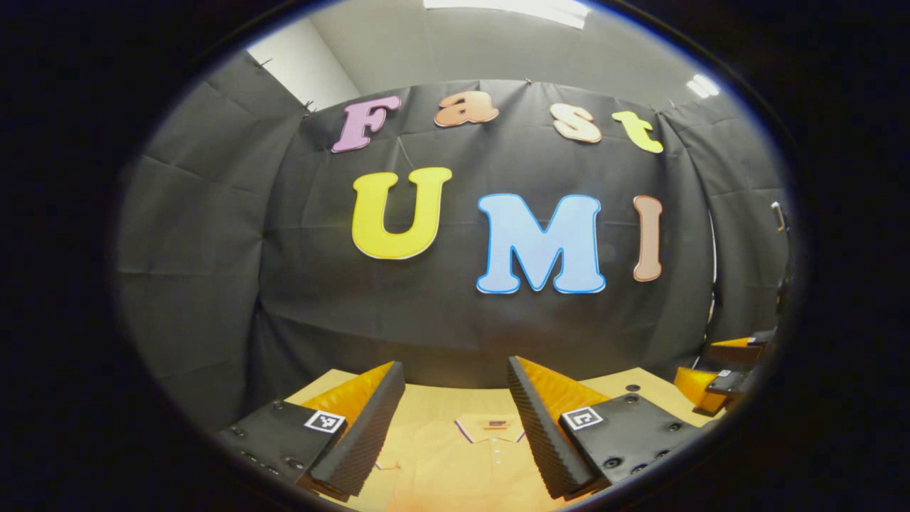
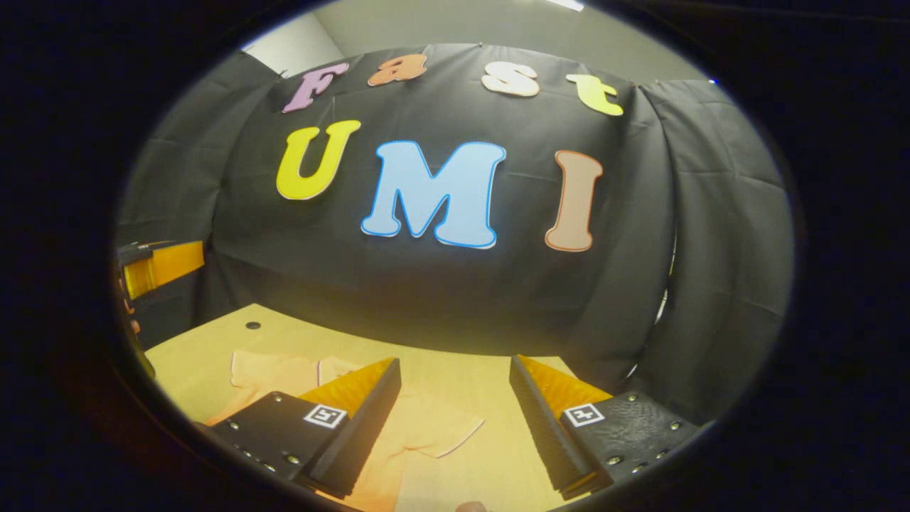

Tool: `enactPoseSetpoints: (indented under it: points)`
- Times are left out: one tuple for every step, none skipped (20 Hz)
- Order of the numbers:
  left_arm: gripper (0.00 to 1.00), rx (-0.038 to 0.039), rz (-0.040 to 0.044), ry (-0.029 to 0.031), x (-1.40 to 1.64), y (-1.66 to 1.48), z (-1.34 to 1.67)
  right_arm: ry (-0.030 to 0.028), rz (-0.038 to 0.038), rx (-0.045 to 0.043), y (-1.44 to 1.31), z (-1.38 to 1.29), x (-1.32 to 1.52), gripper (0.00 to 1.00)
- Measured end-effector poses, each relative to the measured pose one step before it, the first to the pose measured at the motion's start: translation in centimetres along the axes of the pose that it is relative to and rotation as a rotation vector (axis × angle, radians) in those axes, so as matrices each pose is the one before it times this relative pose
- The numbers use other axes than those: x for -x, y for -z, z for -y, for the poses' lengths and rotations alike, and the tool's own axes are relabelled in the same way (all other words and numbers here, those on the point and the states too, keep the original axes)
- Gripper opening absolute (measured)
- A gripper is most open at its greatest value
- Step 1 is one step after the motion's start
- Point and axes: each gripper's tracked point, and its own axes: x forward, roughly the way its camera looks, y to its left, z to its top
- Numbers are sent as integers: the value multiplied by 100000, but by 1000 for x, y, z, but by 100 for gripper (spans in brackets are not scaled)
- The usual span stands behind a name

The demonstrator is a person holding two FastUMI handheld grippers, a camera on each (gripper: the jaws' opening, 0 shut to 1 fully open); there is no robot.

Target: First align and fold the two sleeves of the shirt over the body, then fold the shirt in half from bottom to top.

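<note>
Left hand-held gripper (image 1: 455, 419), right hand-held gripper (image 2: 455, 419), ribbed wedge fingers, black screwed plates, square black-and-white marker (image 1: 325, 421) on each plate

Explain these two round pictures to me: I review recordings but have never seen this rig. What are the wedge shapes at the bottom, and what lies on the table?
Each picture comes from a camera riding on a hand-held gripper, looking forward along its two fingers. Those wedges are the fingers. In the left gripper view, the left gripper is open above an orange shirt, near its collar. In the right gripper view, the right gripper is open over one short sleeve, spread on the wooden table. Neither holds anything. The shirt lies flat, unfolded.
</note>
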Motion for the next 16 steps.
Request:
enactPoseSetpoints:
  points:
    - [93,-93,-356,-437,65,221,-155,-121,-1693,-1338,615,-5,-708,96]
    - [93,-101,-406,-497,55,280,-155,-156,-2356,-1318,783,47,-812,96]
    - [93,-35,-498,-396,-63,244,-123,74,-2140,-1275,800,111,-743,95]
    - [93,81,-493,-375,-121,263,-130,216,-2765,-1462,760,199,-919,95]
    - [93,212,-654,-336,-50,344,-130,255,-2955,-1405,997,193,-964,95]
    - [93,398,-808,-320,-181,311,-128,630,-2524,-835,885,240,-1050,96]
    - [93,485,-1453,-253,-144,510,-208,664,-2820,-351,698,218,-956,95]
    - [94,590,-1569,192,-118,569,-61,626,-2471,-36,908,242,-1151,95]
    - [93,560,-937,141,-126,426,-151,725,-2153,133,624,263,-1011,96]
    - [94,353,-675,57,-54,274,-143,561,-3023,143,841,200,-1202,96]
    - [93,144,-298,210,-138,192,-169,337,-3577,-60,1022,56,-1086,96]
    - [93,80,-242,-84,-94,147,-216,373,-3358,-205,1113,132,-1265,96]
    - [93,-60,-317,92,-170,271,-196,293,-3380,-517,924,146,-1207,96]
    - [94,-284,-284,138,-88,151,-169,201,-3173,-899,908,65,-1298,96]
    - [94,-499,-591,164,-178,303,-173,-2,-2950,-1181,770,15,-1067,96]
    - [93,-574,-842,59,-81,424,-175,186,-2807,-1333,796,77,-1179,96]
